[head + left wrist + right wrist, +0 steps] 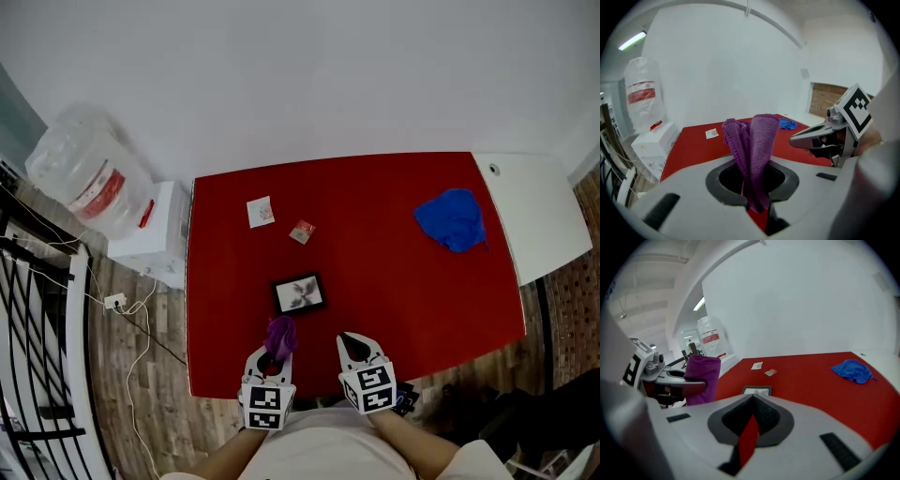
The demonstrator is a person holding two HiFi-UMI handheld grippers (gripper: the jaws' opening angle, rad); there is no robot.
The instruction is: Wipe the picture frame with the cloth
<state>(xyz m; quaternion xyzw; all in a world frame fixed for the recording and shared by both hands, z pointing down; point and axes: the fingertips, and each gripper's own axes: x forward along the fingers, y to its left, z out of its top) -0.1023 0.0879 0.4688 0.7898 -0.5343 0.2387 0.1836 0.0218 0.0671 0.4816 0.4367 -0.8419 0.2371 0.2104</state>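
Picture frame (299,293) is lying flat near the red bench's (403,291) front edge. The left hand-held gripper (272,358) is clamping a purple cloth (280,335) beside it, seemingly ready for wiping, while the right hand-held gripper (358,347) is sitting closed and empty.

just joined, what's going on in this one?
A person holds a gripper in each hand over the near edge of the red table. The left gripper has its jaws shut on a purple cloth. The right gripper is shut and empty. The picture frame lies flat just ahead, not yet touched. A blue cloth lies far right.
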